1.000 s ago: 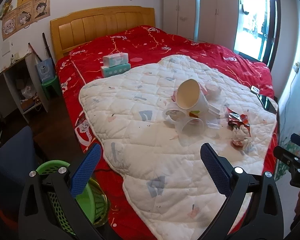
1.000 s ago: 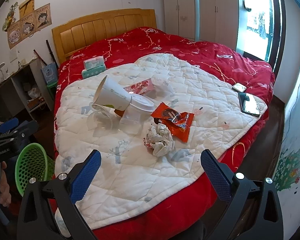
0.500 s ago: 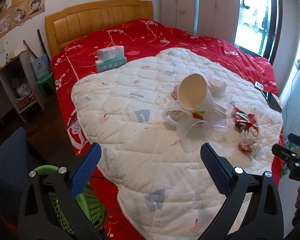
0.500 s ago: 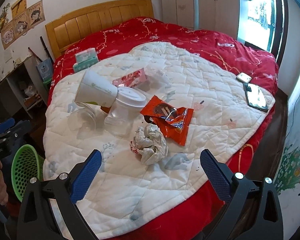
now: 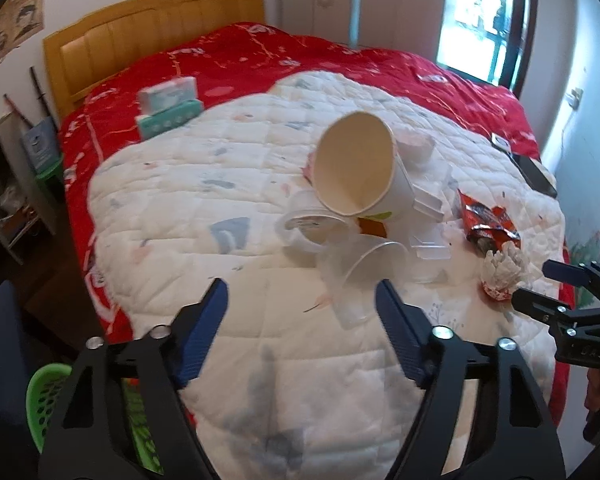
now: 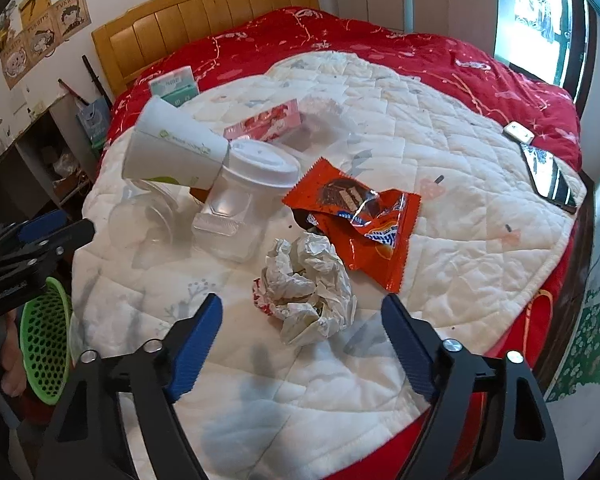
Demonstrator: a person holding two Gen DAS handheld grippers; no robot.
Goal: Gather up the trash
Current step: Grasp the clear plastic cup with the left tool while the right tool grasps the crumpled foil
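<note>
Across a red-covered bed point(image 6: 380, 40), a white quilt point(image 6: 440, 140) carries the litter to be collected, with a green basket point(image 6: 44, 332) waiting on the floor at the bed's near corner. Both grippers have closed in on the pile over the past second, so first pick-ups look imminent. The left gripper point(image 5: 300, 300), jaws wide apart and empty, now lines up on a clear plastic cup point(image 5: 364, 276) lying on its side. The right gripper point(image 6: 300, 316), equally spread and empty, hangs just short of the crumpled paper wad point(image 6: 308, 284). Counted large to small: one tipped paper cup point(image 6: 172, 152), one lidded clear jar point(image 6: 240, 208), one orange snack wrapper point(image 6: 360, 216), one pink packet point(image 6: 264, 120), one wad; clear cups number perhaps two, though their overlap blurs the tally. Two tissue packs point(image 5: 168, 108) and a phone point(image 6: 548, 176) sit well apart from the heap.
</note>
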